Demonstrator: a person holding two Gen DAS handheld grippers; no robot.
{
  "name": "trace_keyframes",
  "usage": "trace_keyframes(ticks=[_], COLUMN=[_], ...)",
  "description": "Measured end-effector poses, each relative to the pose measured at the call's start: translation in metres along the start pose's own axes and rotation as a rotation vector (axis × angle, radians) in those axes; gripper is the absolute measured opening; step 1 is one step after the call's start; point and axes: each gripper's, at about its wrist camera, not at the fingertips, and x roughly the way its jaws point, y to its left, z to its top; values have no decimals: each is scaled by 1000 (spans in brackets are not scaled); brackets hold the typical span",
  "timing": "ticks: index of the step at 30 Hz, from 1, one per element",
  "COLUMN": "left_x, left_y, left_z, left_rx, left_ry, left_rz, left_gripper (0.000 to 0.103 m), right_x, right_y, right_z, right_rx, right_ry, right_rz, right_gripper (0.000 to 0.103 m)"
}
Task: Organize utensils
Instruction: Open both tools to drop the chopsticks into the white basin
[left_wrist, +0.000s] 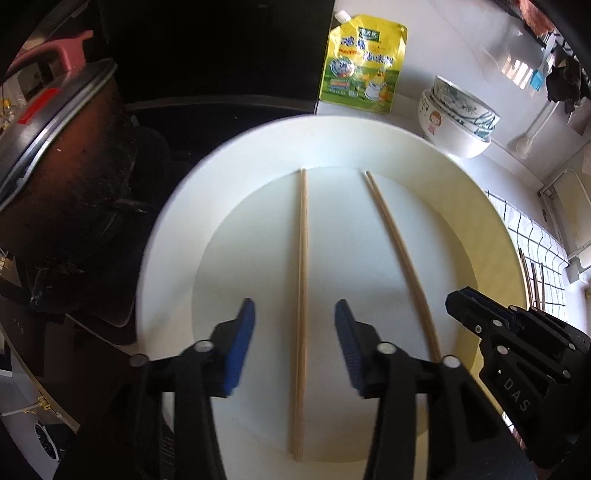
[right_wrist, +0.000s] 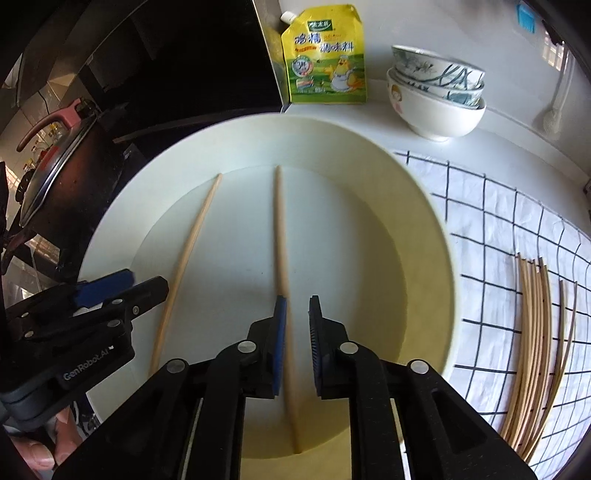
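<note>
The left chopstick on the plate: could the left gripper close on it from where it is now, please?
Probably yes. The left gripper is open astride the left chopstick, pads clear of it, and nothing lies between them on the plate.

I hold my left gripper (left_wrist: 294, 343) tilted steeply downward, its blue pads standing well apart and pressing on nothing. My right gripper (right_wrist: 297, 334) points down just beside it, jaws parted by a narrow gap, pads not pressing either. My fingers (right_wrist: 44, 443) wrap the left gripper's handle
</note>
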Motion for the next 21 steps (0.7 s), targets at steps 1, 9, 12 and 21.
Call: trace_keyframes(ticks=[1, 9, 12, 21], left_x=[-3, -22, -29, -52], left_y=[0, -5, -8, -26], left_z=[0, 1, -2, -7], left_rx=[0, -1, 3, 12], left_ry=[-6, -26, -30, -66], left_rz=[1, -2, -3, -1], left_gripper=[47, 47, 47, 47], right_x=[-3, -27, -36, -66], right_y=[0, -1, -4, -18], right_z=[0, -8, -10, -24], right_rx=[1, -3, -4, -13], right_ry=[-7, -37, -46, -72], right_rz=[2, 5, 6, 1], right_gripper=[13, 14, 14, 14])
